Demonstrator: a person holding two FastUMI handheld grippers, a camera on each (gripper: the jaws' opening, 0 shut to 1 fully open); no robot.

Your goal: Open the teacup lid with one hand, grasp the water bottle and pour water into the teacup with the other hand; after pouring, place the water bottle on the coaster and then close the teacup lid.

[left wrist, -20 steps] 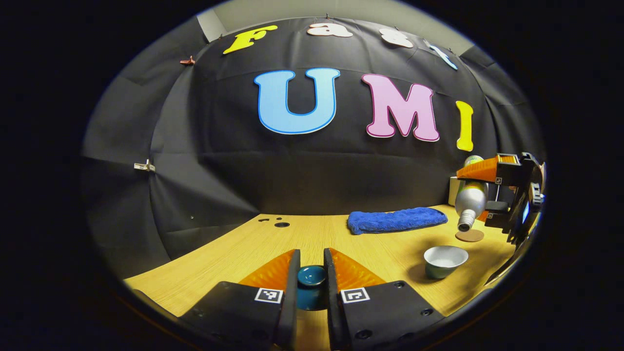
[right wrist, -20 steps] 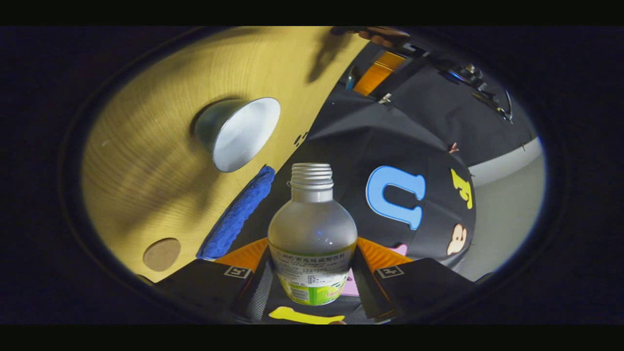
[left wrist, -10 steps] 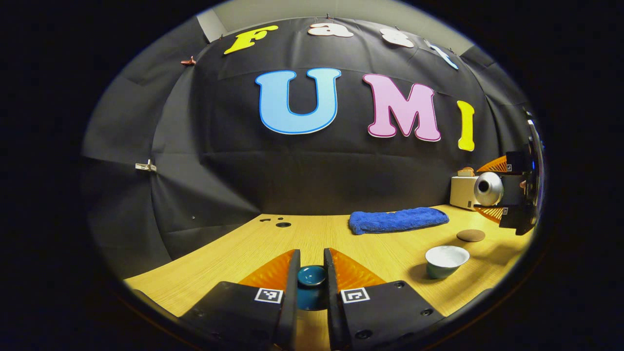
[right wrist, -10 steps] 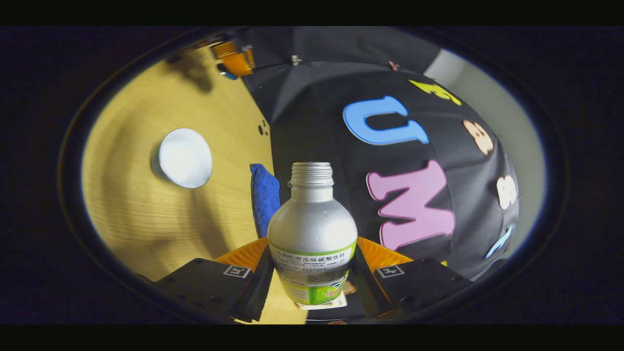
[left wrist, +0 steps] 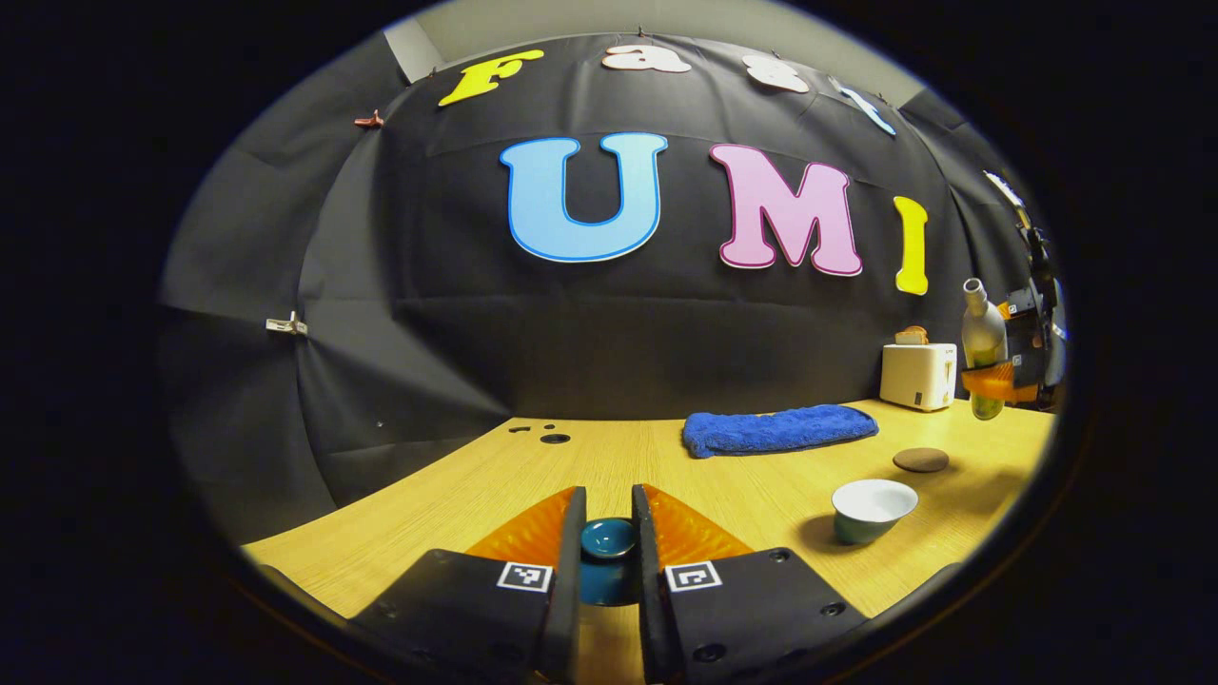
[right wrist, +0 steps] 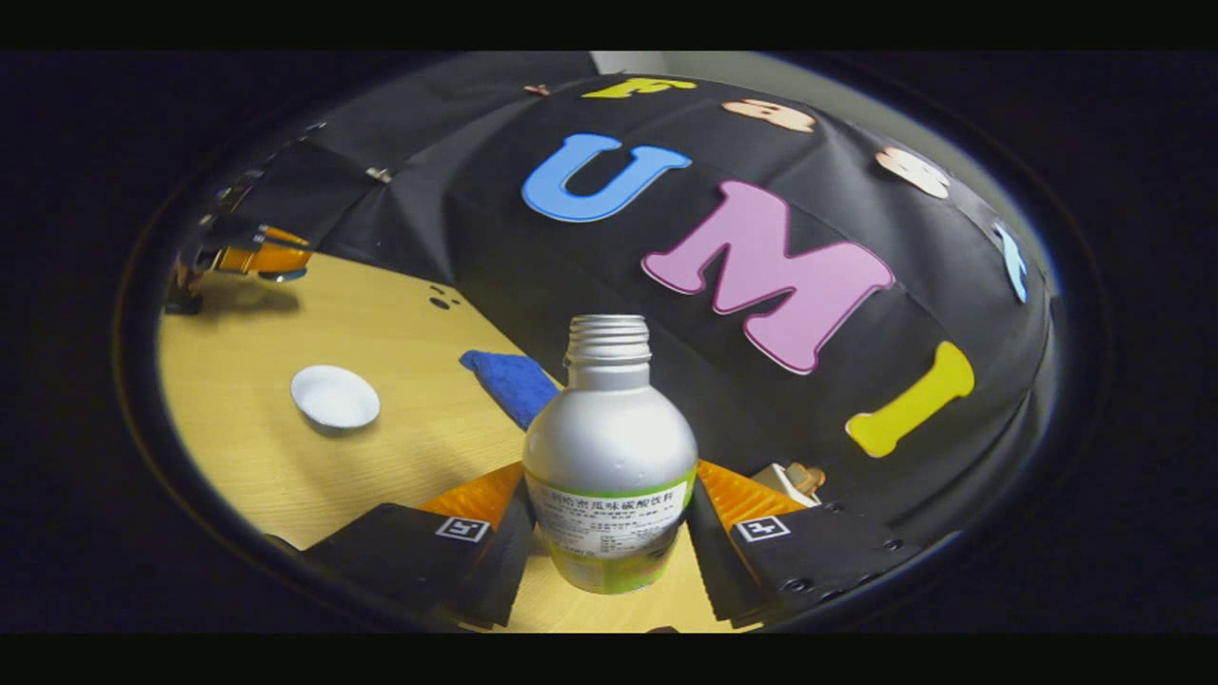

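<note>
The left gripper (left wrist: 606, 561) sits low over the wooden surface (left wrist: 495, 485), its fingers clamped on the blue lid (left wrist: 608, 538). The right gripper (right wrist: 609, 542) holds the bottle (right wrist: 609, 457) near upright and uncapped, fingers pressed on both sides of its body; in the left gripper view the bottle (left wrist: 982, 347) hangs above the surface at far right. The open cup (left wrist: 871, 509) stands on the surface, with the round coaster (left wrist: 920, 459) behind it and apart. A blue towel (left wrist: 775, 428) and a toaster (left wrist: 917, 375) lie farther back.
</note>
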